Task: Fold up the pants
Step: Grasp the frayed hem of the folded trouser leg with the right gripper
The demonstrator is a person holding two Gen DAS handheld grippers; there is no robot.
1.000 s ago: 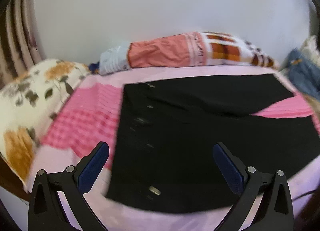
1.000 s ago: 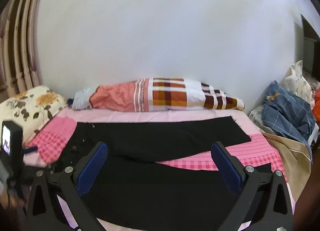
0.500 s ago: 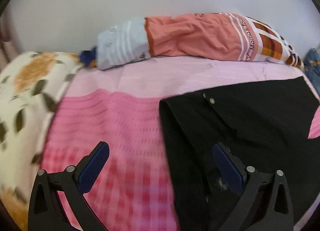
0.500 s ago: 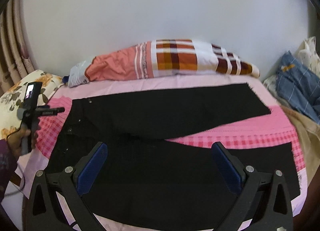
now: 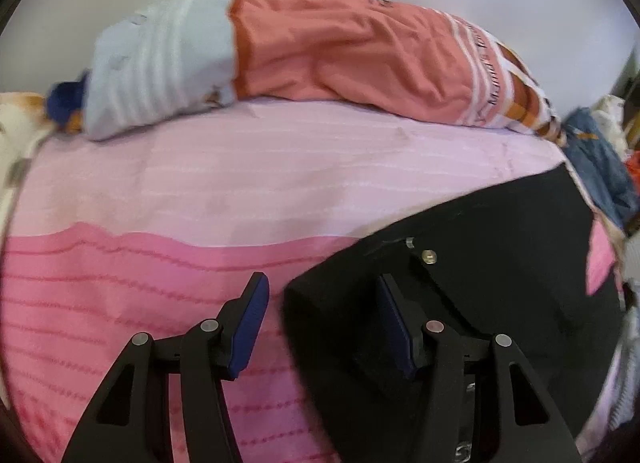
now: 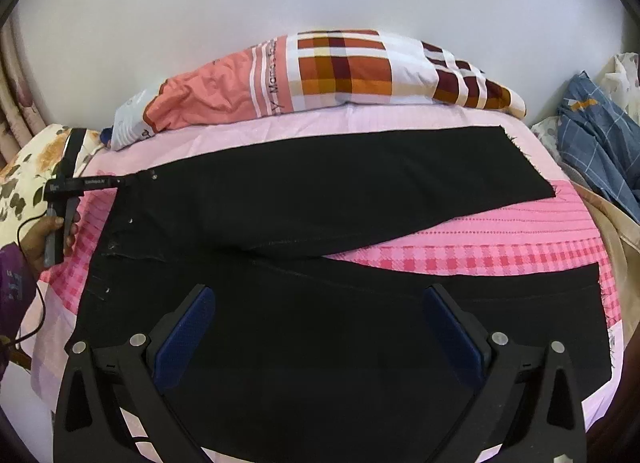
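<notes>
While the black pants (image 6: 320,263) lay spread on the bed (image 5: 240,183), the half-spread left claw (image 5: 320,303) straddled the waistband corner (right claw (image 6: 320,327) wide above); closing early could pinch one layer only.

Quick count: one pair of black pants (image 6: 320,199) with two legs spread apart, two metal buttons (image 5: 429,257) at the waistband, one long patchwork bolster pillow (image 6: 340,71), one flowery pillow (image 6: 28,171), one pink bedsheet (image 5: 200,191), one blue checked cloth (image 6: 600,131).
</notes>
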